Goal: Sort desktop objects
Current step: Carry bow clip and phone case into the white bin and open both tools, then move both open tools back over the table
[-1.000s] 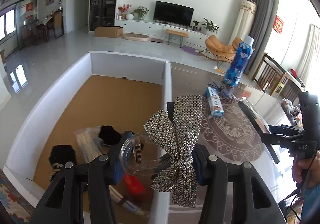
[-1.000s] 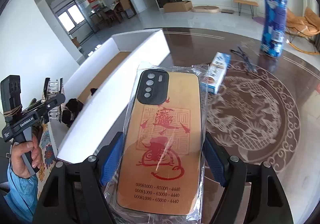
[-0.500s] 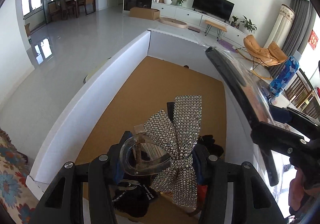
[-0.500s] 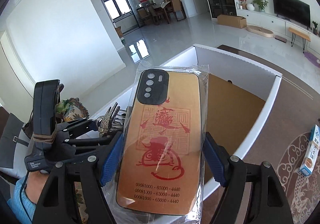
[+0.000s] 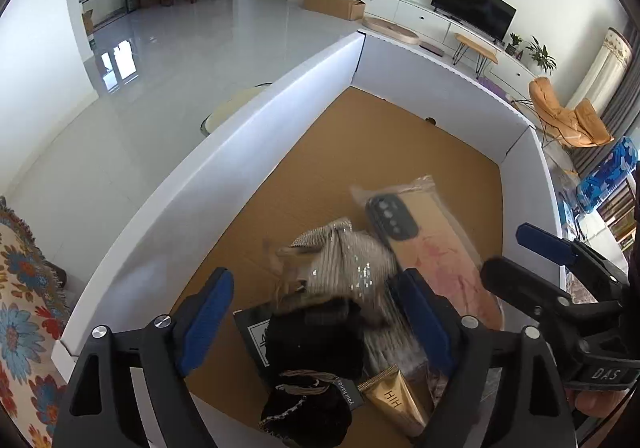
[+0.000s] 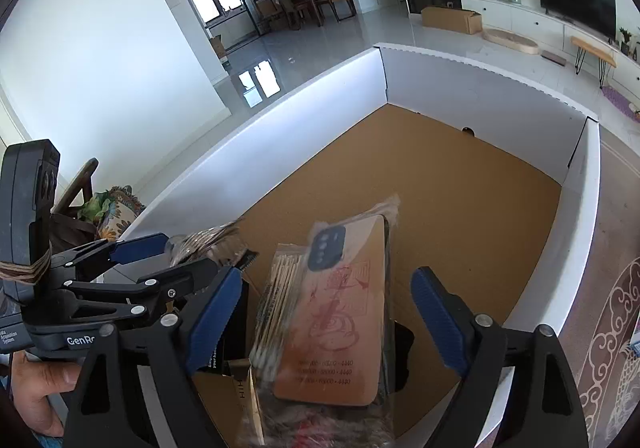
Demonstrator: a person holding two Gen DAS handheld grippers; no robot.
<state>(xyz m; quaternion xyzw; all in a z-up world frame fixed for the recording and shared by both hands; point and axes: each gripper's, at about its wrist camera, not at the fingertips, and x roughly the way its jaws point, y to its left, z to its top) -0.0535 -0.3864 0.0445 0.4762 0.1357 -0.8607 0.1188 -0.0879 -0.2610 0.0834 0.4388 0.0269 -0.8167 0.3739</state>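
Rhinestone bow hair clip (image 5: 340, 264): blurred, loose over the clutter at the near end of the box, between the spread fingers of the left gripper (image 5: 316, 312) but touched by neither pad. Jaws opening.

Phone case in clear plastic sleeve (image 6: 344, 312): tan back, red seal print, dark camera block; blurred, tilted, inside the box between the fingers of the right gripper (image 6: 326, 316), both pads clear of it. Jaws opening. In the left wrist view it lies just right of the bow.

Box (image 5: 224, 184): white walls, brown cardboard floor, far half bare.

Other contents, near end: black pouch (image 5: 316, 340); gold tube (image 5: 394, 400) marked HIH; bag of cotton swabs (image 6: 276, 288) beside the case.

Surroundings: blue patterned can (image 5: 608, 176) outside the right wall; patterned tabletop (image 6: 608, 328); a hand (image 6: 40, 388) on the left gripper's handle.
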